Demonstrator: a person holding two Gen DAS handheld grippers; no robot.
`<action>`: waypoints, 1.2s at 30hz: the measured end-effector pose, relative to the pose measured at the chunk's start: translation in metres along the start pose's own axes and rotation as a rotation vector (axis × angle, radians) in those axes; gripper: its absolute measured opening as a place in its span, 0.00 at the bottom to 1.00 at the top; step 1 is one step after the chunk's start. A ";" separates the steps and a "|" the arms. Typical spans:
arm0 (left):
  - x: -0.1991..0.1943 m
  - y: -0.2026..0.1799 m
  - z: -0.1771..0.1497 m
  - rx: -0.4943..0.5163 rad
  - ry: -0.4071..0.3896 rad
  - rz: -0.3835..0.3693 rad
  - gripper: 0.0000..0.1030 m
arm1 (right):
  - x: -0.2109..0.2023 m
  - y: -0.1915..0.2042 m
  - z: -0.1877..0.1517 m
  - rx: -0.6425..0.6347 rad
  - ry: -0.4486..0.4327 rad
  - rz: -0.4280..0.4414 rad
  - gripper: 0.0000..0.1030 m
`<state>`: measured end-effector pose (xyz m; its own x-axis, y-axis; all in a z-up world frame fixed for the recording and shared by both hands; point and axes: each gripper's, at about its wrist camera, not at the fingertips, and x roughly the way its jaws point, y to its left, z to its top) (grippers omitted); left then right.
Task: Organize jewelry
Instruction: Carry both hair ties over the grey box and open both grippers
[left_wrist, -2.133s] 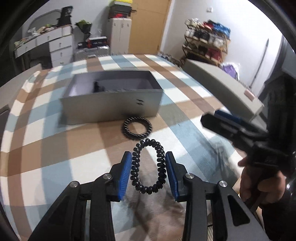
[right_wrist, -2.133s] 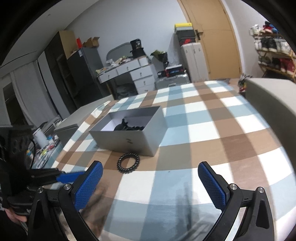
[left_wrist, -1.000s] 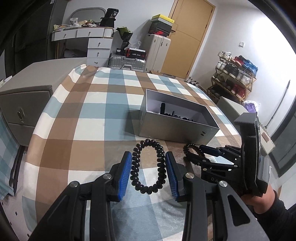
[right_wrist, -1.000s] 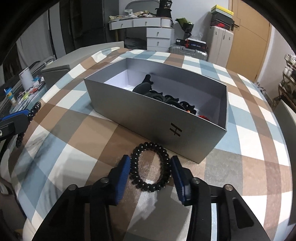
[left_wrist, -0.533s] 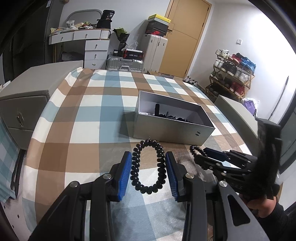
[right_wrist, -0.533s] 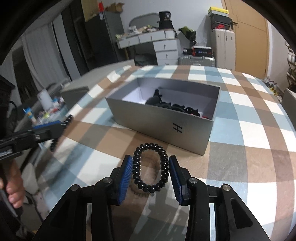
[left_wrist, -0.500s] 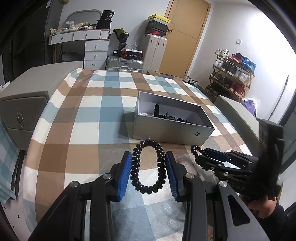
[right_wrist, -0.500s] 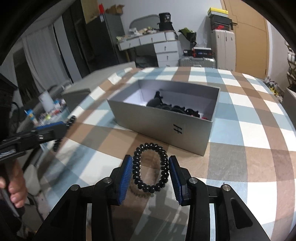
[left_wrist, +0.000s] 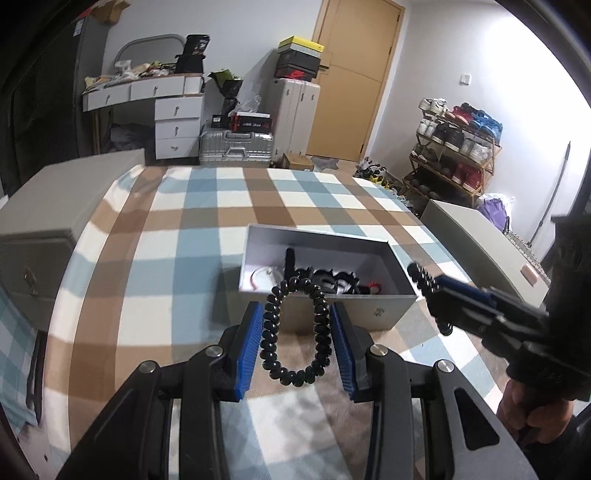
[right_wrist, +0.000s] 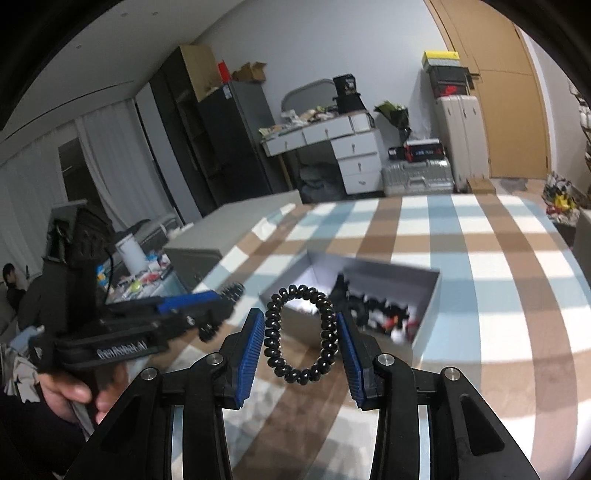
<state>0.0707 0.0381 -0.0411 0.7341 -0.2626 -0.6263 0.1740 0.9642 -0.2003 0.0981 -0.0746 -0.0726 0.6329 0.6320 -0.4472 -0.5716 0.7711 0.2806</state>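
A black beaded bracelet (left_wrist: 269, 334) is pinched between the blue pads of my left gripper (left_wrist: 295, 314), which is shut on it above the table, just short of the grey open box (left_wrist: 373, 312). A second black beaded bracelet (right_wrist: 272, 332) is held clear of the cloth by my right gripper (right_wrist: 299, 317), also shut on it. The box (right_wrist: 428, 314) lies ahead of it and holds dark jewelry with some red bits. Each view shows the other gripper: the right gripper (left_wrist: 439, 291) by the box's right end, the left gripper (right_wrist: 221, 306) to the left.
A brown, blue and white checked cloth (left_wrist: 177, 258) covers the table. Grey cabinets (left_wrist: 40, 206) stand along its left side, and another grey cabinet (left_wrist: 476, 236) on the right. A person's hand (left_wrist: 532, 417) grips the right handle. Suitcases, a desk and a shoe rack line the far walls.
The right gripper has lifted its bracelet off the cloth and tipped upward, so the room now fills its view. The left gripper rose slightly and the box now sits more directly ahead of it.
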 end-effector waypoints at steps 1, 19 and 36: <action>0.002 -0.001 0.003 0.002 -0.001 -0.004 0.31 | 0.000 -0.001 0.003 -0.003 -0.004 0.000 0.38; 0.053 -0.002 0.049 -0.001 0.019 -0.038 0.31 | 0.037 -0.034 0.049 0.003 -0.031 0.036 0.38; 0.081 0.004 0.047 -0.042 0.094 -0.092 0.39 | 0.074 -0.060 0.040 0.059 0.058 0.012 0.46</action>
<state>0.1615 0.0228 -0.0574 0.6510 -0.3543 -0.6713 0.2087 0.9339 -0.2904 0.2000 -0.0712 -0.0890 0.5935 0.6372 -0.4917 -0.5463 0.7676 0.3353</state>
